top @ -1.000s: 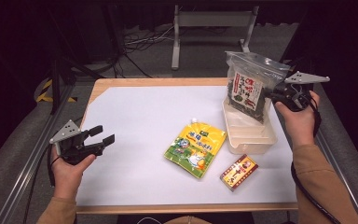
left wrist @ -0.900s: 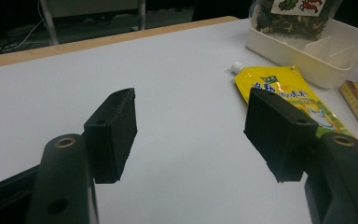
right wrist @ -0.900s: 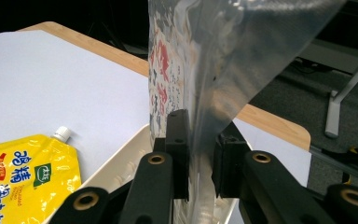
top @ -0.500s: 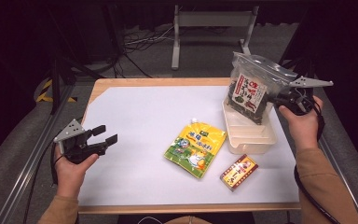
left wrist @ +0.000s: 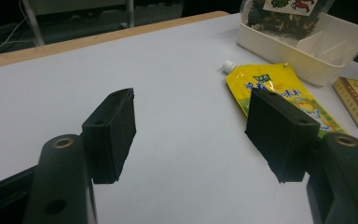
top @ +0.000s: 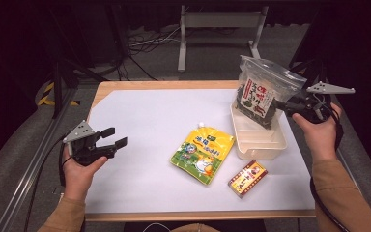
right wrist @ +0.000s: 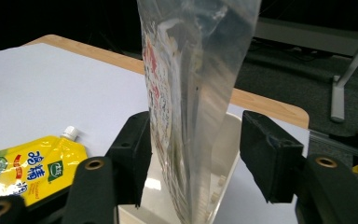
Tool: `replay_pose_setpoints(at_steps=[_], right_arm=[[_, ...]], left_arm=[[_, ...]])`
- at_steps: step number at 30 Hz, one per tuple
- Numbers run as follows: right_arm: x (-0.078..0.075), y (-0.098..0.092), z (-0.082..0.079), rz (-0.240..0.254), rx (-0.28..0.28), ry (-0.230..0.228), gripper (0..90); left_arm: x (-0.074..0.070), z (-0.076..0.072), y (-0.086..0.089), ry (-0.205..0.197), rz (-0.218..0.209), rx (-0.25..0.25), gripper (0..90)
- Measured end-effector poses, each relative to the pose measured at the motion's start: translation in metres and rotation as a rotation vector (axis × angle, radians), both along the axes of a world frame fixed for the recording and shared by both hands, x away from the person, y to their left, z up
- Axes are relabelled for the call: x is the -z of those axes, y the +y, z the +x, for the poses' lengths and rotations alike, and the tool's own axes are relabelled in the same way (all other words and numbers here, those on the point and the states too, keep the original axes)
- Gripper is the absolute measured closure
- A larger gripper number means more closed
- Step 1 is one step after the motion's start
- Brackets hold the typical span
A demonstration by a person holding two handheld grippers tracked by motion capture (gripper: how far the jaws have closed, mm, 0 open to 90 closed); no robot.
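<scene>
A clear zip bag of dark dried food (top: pixel 260 94) stands upright in the far end of a white divided tray (top: pixel 258 154). My right gripper (top: pixel 283 104) is at the bag's right edge. In the right gripper view the bag (right wrist: pixel 191 93) rises between the jaws of that gripper (right wrist: pixel 196 154); the jaws have just been opening, and the right pad stands clear of the bag. My left gripper (top: pixel 114 138) hovers open over the table's left side, and nothing lies between its jaws (left wrist: pixel 196 135).
A yellow spouted pouch (top: pixel 203 152) lies flat mid-table, left of the tray. A small red and yellow box (top: pixel 247 178) lies near the front edge. The white mat (top: pixel 149 121) covers the wooden table; dark floor and cables lie beyond.
The right gripper's jaws have spread apart around the bag, which stays standing in the tray. The left gripper has hardly moved.
</scene>
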State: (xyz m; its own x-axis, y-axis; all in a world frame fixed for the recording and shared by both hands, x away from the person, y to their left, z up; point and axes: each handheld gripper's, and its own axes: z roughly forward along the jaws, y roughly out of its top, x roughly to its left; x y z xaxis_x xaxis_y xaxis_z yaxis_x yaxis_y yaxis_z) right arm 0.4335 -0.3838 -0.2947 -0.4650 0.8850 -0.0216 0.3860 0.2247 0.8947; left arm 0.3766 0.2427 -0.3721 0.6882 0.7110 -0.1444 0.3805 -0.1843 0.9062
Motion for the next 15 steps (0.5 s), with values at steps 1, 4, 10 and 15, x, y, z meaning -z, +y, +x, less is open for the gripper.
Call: replay_pose_setpoints(at_steps=[1,4,10,15], right_arm=[[-0.001,-0.001,-0.003,-0.004,0.002,-0.002,41.9],[-0.004,-0.003,-0.009,-0.014,0.008,-0.012,39.8],[-0.008,-0.004,-0.024,-0.023,0.002,-0.024,38.7],[-0.013,-0.002,-0.040,-0.021,-0.005,-0.023,38.6]], left_arm=[[0.000,0.001,-0.001,0.004,0.001,0.004,33.6],[0.000,0.004,-0.006,0.003,0.003,0.015,33.4],[-0.002,0.009,-0.015,0.003,0.017,0.040,33.6],[-0.003,0.011,-0.023,0.010,0.025,0.059,33.6]])
